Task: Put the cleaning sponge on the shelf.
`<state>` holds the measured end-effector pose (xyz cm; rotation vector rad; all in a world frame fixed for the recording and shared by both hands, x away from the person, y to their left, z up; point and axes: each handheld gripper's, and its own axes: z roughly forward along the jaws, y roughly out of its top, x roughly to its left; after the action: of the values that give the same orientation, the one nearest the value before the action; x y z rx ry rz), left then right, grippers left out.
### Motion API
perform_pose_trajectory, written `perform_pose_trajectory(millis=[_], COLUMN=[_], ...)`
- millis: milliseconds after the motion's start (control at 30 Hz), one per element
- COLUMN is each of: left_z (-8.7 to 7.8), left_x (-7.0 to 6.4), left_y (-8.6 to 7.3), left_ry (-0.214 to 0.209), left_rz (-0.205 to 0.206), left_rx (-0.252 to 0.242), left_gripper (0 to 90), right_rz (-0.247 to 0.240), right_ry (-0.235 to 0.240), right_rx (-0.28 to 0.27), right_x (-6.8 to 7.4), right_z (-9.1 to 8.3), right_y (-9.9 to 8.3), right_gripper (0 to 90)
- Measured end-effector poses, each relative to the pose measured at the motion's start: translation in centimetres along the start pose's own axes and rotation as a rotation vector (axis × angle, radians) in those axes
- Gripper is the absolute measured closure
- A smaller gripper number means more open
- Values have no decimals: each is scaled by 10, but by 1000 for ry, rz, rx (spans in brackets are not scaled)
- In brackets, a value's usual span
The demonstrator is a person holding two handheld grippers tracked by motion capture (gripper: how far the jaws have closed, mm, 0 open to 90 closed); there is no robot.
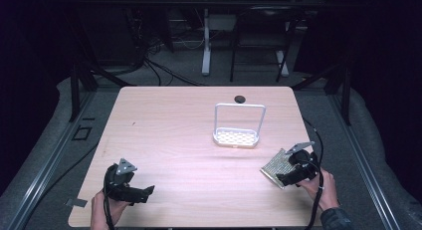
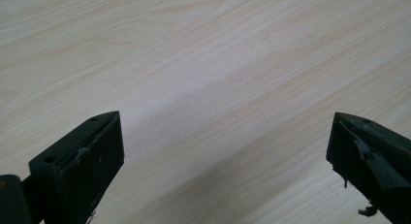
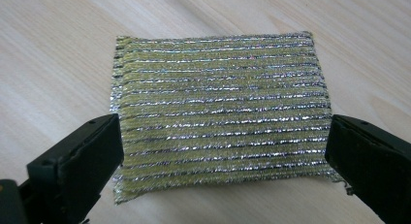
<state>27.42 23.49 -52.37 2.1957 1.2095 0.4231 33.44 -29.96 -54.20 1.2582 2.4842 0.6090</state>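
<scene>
From the high view, the left claw (image 1: 148, 191) sits low over the near left part of the wooden table (image 1: 169, 130), held by a hand (image 1: 102, 214), its jaws released and spread with nothing between them. The right claw (image 1: 279, 177) is at the near right edge, held by the other hand (image 1: 321, 190), with a glittery scouring pad (image 1: 276, 166) lying flat on the table right at its jaw tips. Well ahead of that claw and slightly to its left stands a small white rack (image 1: 237, 137) with a perforated base and a tall wire loop, and beyond it a small dark round object (image 1: 240, 98) whose nature cannot be told. The left gripper view adds bare wood grain (image 2: 208, 78) between the two widely parted jaws of the left claw (image 2: 225, 136). The right gripper view shows what the overhead cannot: the pad (image 3: 220, 110) is yellow-green with silver threads in rows, and the right claw (image 3: 224, 144) is released, one jaw on each side of the pad's near part; contact cannot be told. No writing or brand is readable in any view.
</scene>
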Motion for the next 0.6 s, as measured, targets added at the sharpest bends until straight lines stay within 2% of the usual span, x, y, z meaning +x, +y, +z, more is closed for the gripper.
perform_pose_trajectory(millis=[267,333,600], left_z=[2,1,1], left_x=[-1,-1,-3], left_y=[1,1,1], left_ry=[-10,-9,-6], left_rz=[7,4,4], left_rx=[12,8,-2], left_gripper=[1,1,2], right_rz=[-8,22,21], right_ry=[16,26,16], right_rx=[43,52,75], right_x=[-3,-5,-1], right_z=[13,17,17], right_y=[2,1,1], right_gripper=[0,8,92])
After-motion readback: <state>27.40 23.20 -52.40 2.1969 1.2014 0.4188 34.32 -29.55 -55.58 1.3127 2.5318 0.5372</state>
